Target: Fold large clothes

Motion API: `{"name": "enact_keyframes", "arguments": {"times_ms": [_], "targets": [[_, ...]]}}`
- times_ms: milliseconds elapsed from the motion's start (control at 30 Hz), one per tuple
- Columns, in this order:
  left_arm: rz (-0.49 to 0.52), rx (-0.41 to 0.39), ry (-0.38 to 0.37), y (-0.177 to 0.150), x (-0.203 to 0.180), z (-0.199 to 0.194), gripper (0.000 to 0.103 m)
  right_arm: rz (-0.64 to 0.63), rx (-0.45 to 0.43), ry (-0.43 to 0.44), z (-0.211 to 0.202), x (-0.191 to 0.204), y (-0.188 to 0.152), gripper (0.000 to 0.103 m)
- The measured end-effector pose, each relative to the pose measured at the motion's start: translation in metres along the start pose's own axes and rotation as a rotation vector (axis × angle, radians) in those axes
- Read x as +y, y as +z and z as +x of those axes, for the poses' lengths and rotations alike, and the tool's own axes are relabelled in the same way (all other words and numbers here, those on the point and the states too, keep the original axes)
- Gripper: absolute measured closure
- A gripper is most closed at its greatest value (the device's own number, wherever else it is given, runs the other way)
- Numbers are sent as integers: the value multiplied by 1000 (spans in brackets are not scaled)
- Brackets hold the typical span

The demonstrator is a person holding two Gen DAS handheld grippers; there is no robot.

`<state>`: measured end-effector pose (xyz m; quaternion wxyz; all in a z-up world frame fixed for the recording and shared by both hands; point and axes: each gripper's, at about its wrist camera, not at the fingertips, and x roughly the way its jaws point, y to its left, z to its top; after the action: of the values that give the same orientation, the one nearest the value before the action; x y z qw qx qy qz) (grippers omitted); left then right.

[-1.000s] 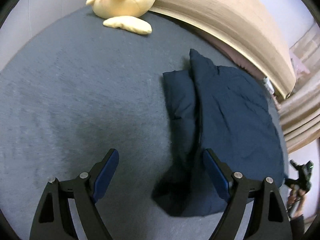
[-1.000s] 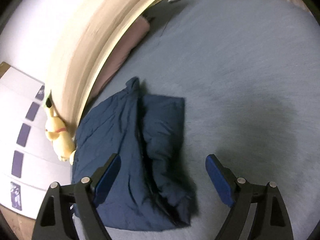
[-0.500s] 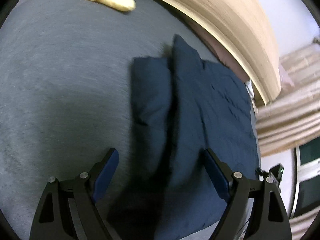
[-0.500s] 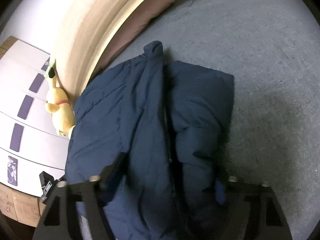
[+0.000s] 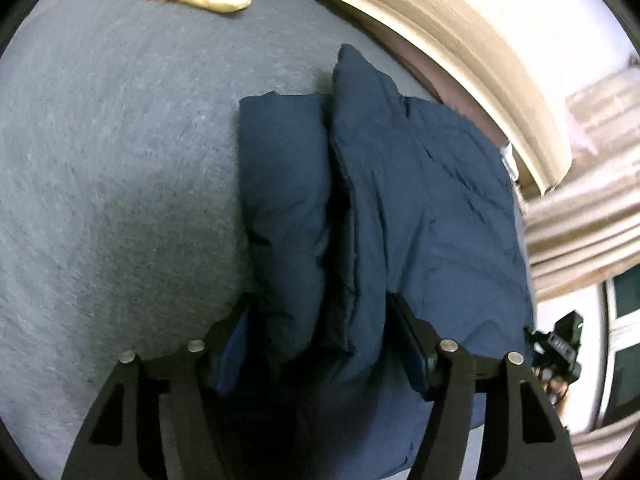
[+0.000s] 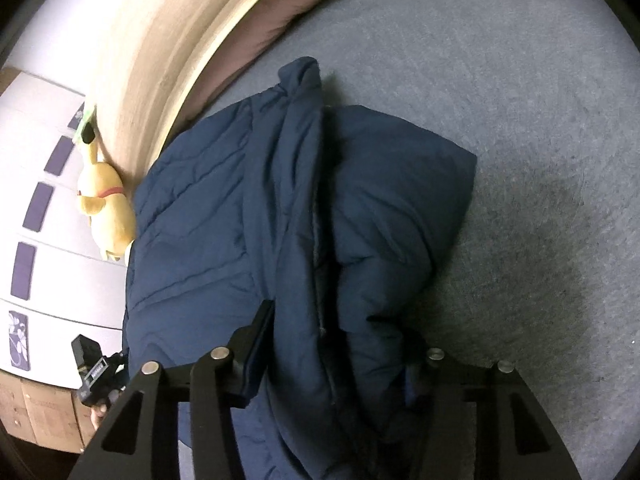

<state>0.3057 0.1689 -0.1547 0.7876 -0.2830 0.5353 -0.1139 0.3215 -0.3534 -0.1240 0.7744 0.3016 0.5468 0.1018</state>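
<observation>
- The grey bed cover (image 5: 112, 168) fills most of both views and bears everything else.
- The wooden headboard (image 5: 460, 40) curves along the far side, with a brownish pillow (image 6: 288, 4) lying against its foot.
- The navy padded jacket (image 5: 420, 208) lies on the cover near the headboard, folded lengthwise into a broad slab with a narrower puffy strip beside it; a dark crease runs between the two parts.
- The left gripper (image 5: 320, 344) sits at the jacket's near edge, its fingers apart with the bunched fabric of both parts between them. The cloth presses against both fingers, yet I cannot tell whether they clamp it.
- The right gripper (image 6: 340, 356) straddles the opposite edge in the same way: jaws apart, thick folds between, the right finger largely buried in cloth. A true grip cannot be told here either.
- A yellow plush toy (image 6: 106, 208) lies beside the headboard, apart from the jacket.
</observation>
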Motion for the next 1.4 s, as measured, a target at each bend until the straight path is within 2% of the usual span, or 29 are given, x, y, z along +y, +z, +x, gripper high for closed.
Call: {"name": "enact_keyframes", "arguments": {"times_ms": [33,67,133,233,300,467,633,733,867,1000,1133,1400], "targets": [[16,-1,10,1,0,1,39,-11,0,-10,1,2,0,49],[41,2,12,1,-4,2,49,-26,0,-23,1,5,0,52],[54,21,19,0,-11,2,69,-56,2,-44,-3,17,-1,68],[71,30,43,10,-23,-4,85,-111,-10,-96,-17,37,-2,79],[126,21,92,18,-41,-15,88,-137,-24,-107,-28,51,-1,83],[205,-60,127,27,-80,-57,89,-213,-83,-103,-69,92,2,87],[262,-136,119,18,-105,-106,89,-274,-143,-87,-115,119,-7,88],[292,-160,112,-2,-109,-125,89,-296,-166,-78,-138,125,-24,89],[318,-173,93,-41,-96,-149,89,-322,-176,-65,-159,121,-59,89],[321,-159,91,-84,-77,-151,89,-333,-162,-64,-163,105,-100,89],[299,-121,104,-113,-58,-137,89,-286,-129,-63,-146,75,-133,89],[237,-56,164,-130,-29,-93,87,-170,-52,-95,-93,24,-151,88]]}}
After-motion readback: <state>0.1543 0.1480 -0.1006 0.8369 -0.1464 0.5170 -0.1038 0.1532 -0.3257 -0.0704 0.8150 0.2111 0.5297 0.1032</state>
